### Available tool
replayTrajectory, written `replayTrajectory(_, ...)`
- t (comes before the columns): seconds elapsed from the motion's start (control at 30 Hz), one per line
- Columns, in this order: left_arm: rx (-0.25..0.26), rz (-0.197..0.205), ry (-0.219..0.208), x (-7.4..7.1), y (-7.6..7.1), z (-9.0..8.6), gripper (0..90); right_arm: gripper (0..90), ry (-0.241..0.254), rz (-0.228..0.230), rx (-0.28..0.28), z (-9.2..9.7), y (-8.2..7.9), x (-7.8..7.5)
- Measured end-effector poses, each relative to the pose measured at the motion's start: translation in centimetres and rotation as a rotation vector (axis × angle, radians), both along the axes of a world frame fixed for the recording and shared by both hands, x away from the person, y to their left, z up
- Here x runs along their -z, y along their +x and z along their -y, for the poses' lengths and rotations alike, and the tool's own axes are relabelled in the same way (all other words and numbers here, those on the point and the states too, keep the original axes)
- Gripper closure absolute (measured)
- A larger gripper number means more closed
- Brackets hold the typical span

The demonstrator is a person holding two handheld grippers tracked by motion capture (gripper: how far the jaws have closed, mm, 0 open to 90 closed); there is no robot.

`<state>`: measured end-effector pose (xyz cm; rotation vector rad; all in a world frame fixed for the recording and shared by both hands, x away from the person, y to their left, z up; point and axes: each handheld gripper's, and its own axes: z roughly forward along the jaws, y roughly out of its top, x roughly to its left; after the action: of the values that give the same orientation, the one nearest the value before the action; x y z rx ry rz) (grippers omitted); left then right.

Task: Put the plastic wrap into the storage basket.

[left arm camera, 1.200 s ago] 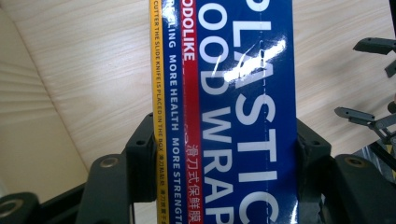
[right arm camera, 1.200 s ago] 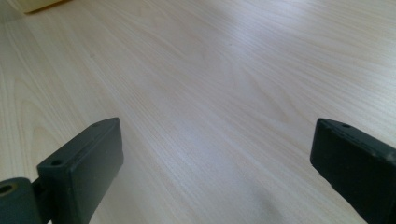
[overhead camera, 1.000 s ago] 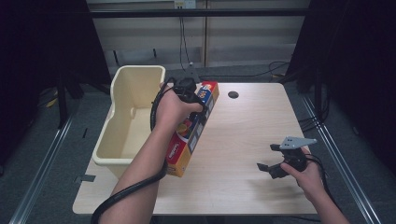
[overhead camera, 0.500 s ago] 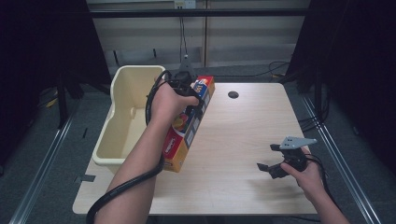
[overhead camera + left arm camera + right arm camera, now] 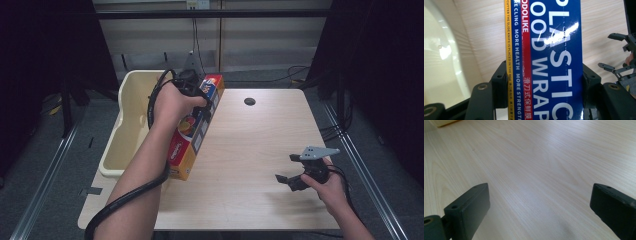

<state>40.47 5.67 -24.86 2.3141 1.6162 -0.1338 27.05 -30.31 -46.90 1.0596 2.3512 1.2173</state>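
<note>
A long plastic food wrap box (image 5: 192,137), blue with red and yellow edges, hangs tilted above the table's left side, its near end lower. My left gripper (image 5: 200,97) is shut on the box near its far end. In the left gripper view the black jaws press on both long sides of the box (image 5: 554,57), and the left gripper (image 5: 544,82) is otherwise hidden behind it. At the table's front right my right gripper (image 5: 292,172) stands open with nothing in it. In the right gripper view the right gripper (image 5: 539,207) has its jaws wide apart over bare wood.
A cream plastic tub (image 5: 125,130) stands against the left edge of the light wooden table (image 5: 260,140), just left of the box. A round cable hole (image 5: 249,101) lies at the table's back. Metal rails run along the floor on both sides.
My left hand has lifted the box a little and carried it slightly toward the tub. The right gripper has stayed where it was.
</note>
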Motion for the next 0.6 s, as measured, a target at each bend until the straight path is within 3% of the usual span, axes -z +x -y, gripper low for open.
replayTrajectory(0.6,-0.052,0.046,0.003,-1.6,-0.1,-2.1,40.7,2.5,-0.006,0.008,0.004,0.0,0.0,0.0)
